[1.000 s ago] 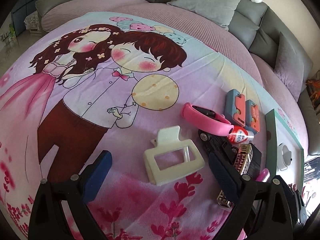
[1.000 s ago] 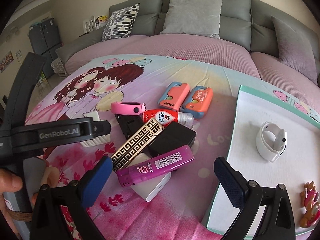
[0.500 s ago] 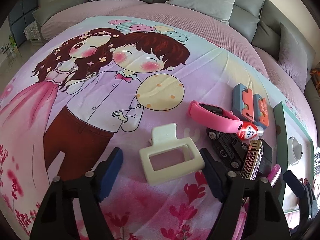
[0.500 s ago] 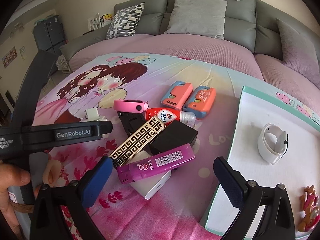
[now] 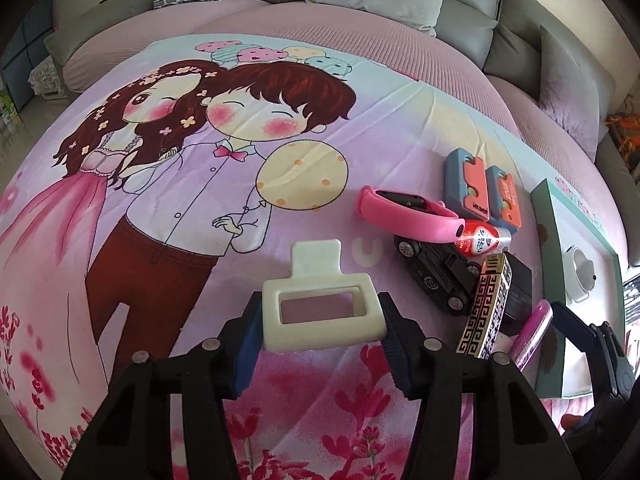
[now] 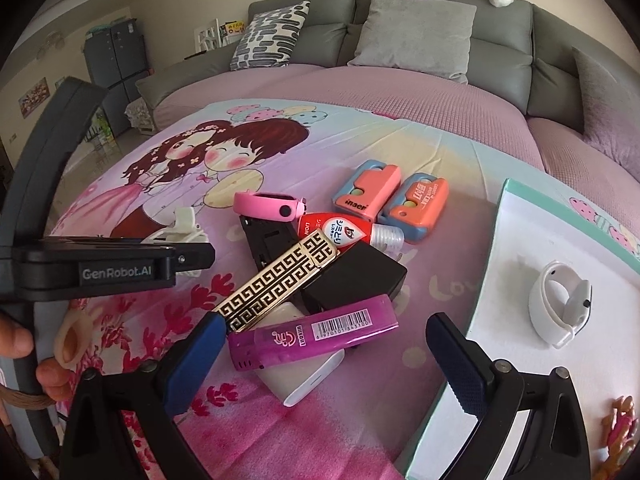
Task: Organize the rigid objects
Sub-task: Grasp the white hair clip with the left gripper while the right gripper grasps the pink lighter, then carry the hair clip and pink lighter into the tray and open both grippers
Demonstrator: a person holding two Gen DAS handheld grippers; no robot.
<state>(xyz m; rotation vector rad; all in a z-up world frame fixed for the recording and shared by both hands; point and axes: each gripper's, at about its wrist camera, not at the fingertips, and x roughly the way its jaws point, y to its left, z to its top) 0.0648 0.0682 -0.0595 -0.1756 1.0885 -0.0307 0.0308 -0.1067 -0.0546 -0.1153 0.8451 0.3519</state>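
The left claw (image 5: 322, 326) has just been closing, and its blue pads now sit against both ends of the cream plastic rectangular hair clip (image 5: 322, 312), which lies on the cartoon-printed pink bedspread (image 5: 160, 200) at the near edge of the bed; the pads look to be touching the clip, so I judge it gripped but not lifted. The right claw (image 6: 322, 344) stands wide open and grips nothing, hovering over the heap of small things just beside the white tray with a mint-green rim (image 6: 500, 216). Only a little of the sorting seems done: the tray holds a white plastic wristband (image 6: 560, 304) and, at its near corner, an orange-and-pink trinket (image 6: 620, 432) too cut off to name. Most remains on the bedspread: a translucent purple lighter with a barcode (image 6: 316, 334) on a white rectangular block (image 6: 300, 372), a gold bar with a black key pattern (image 6: 276, 280) leaning across a black box (image 6: 354, 276), a black toy car (image 5: 436, 266), a red-and-white glue bottle (image 6: 344, 232), a pink rubber wristband (image 6: 268, 206) and two blue-and-coral correction-tape cases (image 6: 390, 204). The clip would go next, likely across the heap to the tray, and its hollow frame could twist in the pads if the grip is off centre.
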